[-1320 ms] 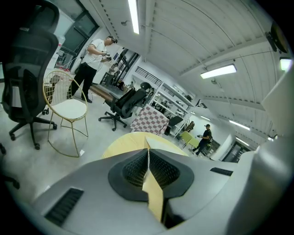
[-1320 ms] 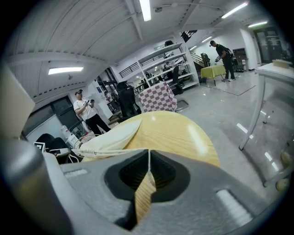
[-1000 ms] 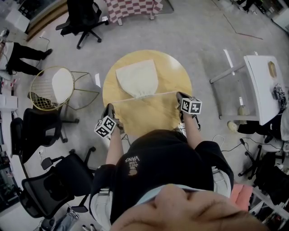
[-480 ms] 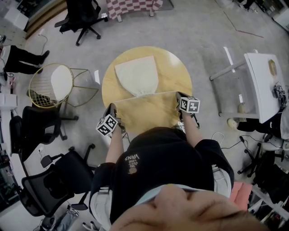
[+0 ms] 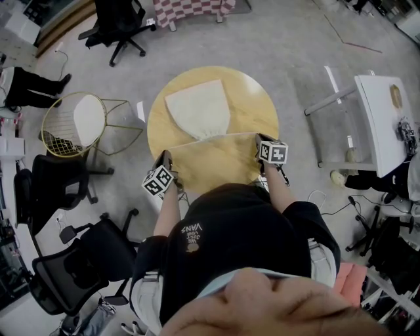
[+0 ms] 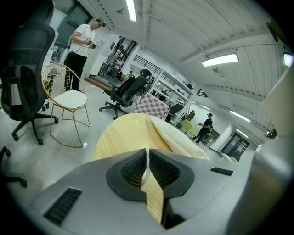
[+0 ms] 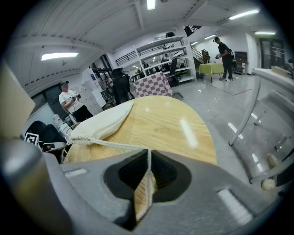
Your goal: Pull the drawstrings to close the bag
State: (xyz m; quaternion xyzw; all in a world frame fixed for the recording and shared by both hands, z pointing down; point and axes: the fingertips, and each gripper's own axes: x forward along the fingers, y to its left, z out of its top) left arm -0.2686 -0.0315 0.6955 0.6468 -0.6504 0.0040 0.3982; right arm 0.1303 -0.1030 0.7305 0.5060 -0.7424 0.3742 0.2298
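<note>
Head view: left tool (image 5: 165, 156) clamped on one thin white cord drawstring (image 5: 236, 135); right tool (image 5: 260, 139), jaws just easing apart, pinches the other; beyond, the cream cloth bag (image 5: 199, 108) lies cinched on the round light wooden worktop (image 5: 252, 111)

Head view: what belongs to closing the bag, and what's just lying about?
Job: cream cloth drawstring bag; white drawstring cord; round wooden table.
Lying about: gold wire chair; black office chair; white side table; checkered cloth.

One bag (image 5: 197, 108), two drawstrings (image 5: 236, 135), one round bench (image 5: 252, 108). Two grippers (left gripper (image 5: 165, 156), right gripper (image 5: 260, 139)) and one wire chair (image 5: 85, 121).
</note>
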